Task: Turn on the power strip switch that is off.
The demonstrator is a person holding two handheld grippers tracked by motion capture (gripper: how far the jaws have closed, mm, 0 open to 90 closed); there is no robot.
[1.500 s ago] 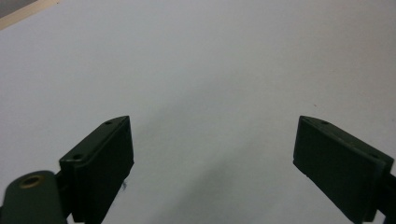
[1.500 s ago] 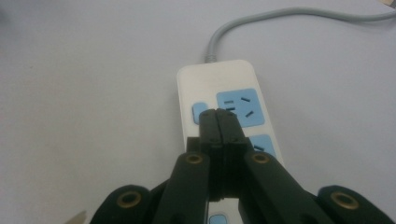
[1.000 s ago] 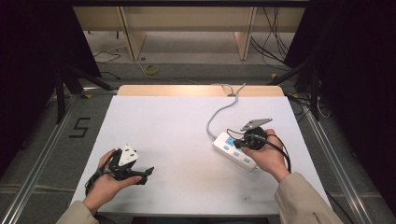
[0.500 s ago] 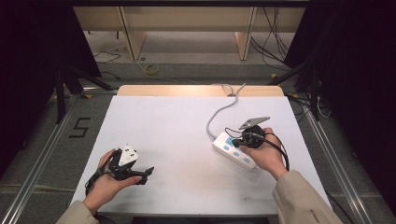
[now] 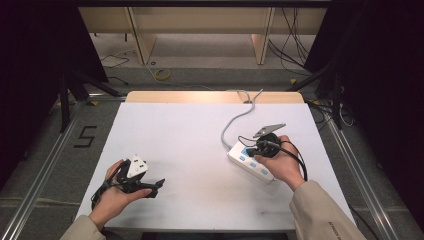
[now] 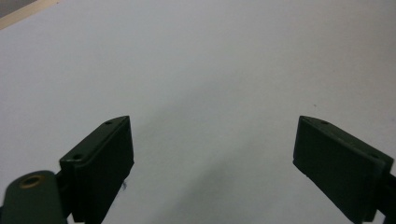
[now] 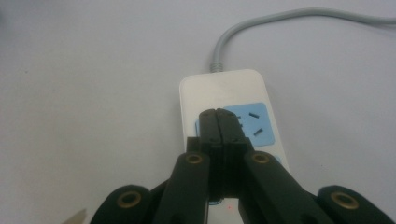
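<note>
A white power strip with blue sockets lies at the right of the white table, and its grey cable runs off the far edge. My right gripper is over the strip's cable end. In the right gripper view the power strip lies just below the right gripper, whose jaws are shut together with nothing between them, tips over a blue socket. Near the front left edge, my left gripper is low over bare table. In its own view the left gripper is wide open and empty.
Beyond the table's far wooden edge the floor holds loose cables and wooden furniture legs. Dark stands flank the table on both sides. A metal rail runs along the floor at the left.
</note>
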